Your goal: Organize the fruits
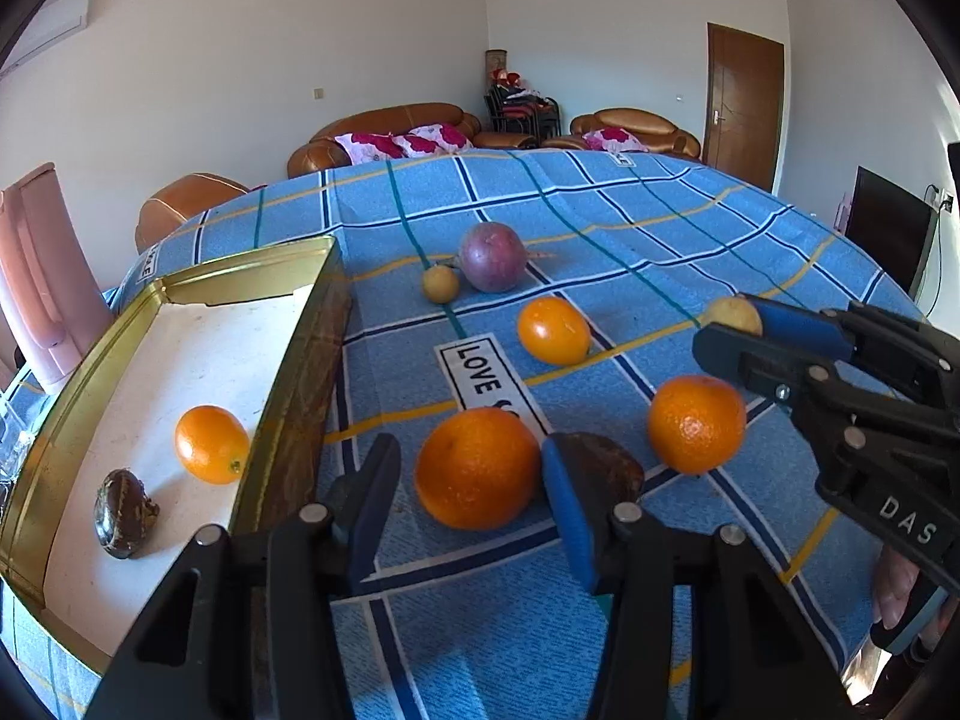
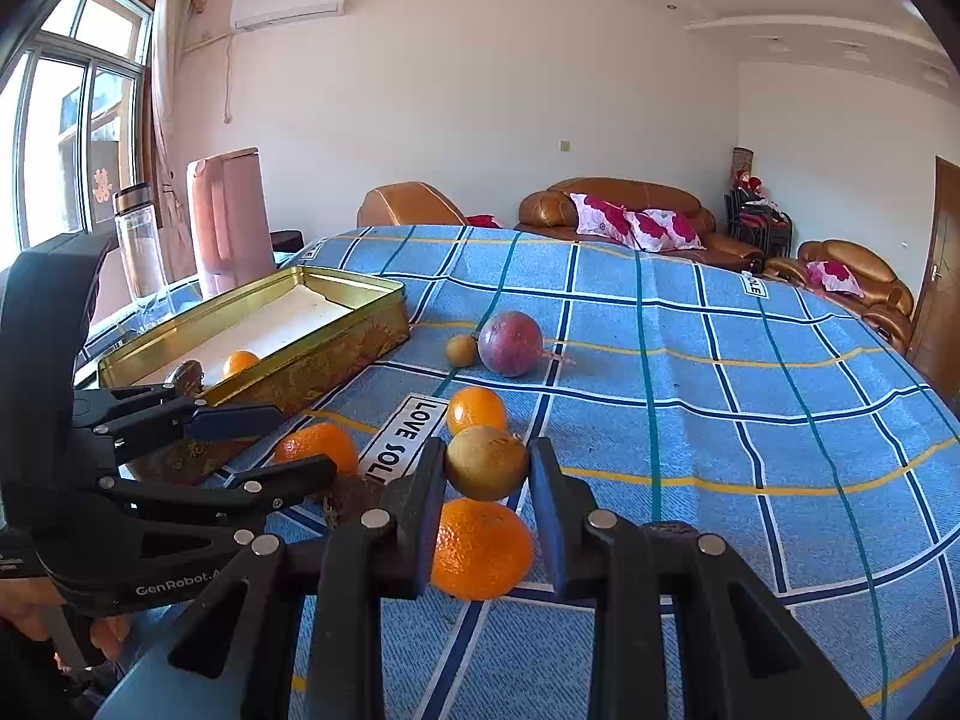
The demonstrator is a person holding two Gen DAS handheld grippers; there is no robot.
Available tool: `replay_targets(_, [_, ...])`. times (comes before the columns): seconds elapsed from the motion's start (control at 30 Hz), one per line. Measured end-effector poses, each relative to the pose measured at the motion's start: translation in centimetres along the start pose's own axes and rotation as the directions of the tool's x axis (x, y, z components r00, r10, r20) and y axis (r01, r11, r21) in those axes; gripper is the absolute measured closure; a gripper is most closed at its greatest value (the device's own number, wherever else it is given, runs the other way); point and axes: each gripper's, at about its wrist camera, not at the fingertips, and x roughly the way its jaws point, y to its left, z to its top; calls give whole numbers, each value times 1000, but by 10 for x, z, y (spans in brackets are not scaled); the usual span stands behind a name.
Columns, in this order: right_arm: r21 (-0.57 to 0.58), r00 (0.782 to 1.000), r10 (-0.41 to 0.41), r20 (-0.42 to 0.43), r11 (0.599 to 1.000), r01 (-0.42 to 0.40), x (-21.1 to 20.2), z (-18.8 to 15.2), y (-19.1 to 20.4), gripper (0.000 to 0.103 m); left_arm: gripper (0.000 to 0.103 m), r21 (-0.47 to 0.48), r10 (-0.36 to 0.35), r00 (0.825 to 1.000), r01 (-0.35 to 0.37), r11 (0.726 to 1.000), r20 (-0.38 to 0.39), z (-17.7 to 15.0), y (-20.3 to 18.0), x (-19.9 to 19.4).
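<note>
Right tongs pinch a brownish-green fruit above the table; left tongs stand spread around an orange, pads apart from it; beside it, the gold tin holds an orange fruit.

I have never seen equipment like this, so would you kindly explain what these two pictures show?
A person holds two hand-held grabbers, each with a camera looking along its jaws. One picture comes from the left grabber, whose jaws stand open around an orange without pressing it. The other comes from the right grabber, shut on a yellowish-brown fruit. On the blue checked tablecloth lie more oranges, a purple fruit and a gold tin holding a small orange and a dark fruit.
</note>
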Motion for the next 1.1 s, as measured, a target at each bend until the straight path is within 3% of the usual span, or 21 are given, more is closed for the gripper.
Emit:
replay_targets(0.17, [7, 1000, 19, -11, 1000, -19, 3, -4, 1, 73, 53, -8, -33, 997, 32, 999, -73, 1, 0, 14])
replay_targets(0.27, [15, 1000, 27, -8, 1000, -27, 2, -4, -1, 73, 53, -29, -44, 997, 42, 999, -66, 1, 4, 13])
replay_targets(0.73, [-7, 998, 41, 52, 999, -40, -9, -6, 1, 73, 54, -91, -78, 992, 88, 992, 101, -1, 17, -15])
replay_targets(1.1, [-21, 993, 64, 99, 998, -62, -17, -7, 2, 73, 54, -85, -36, 980, 54, 995, 197, -5, 17, -31])
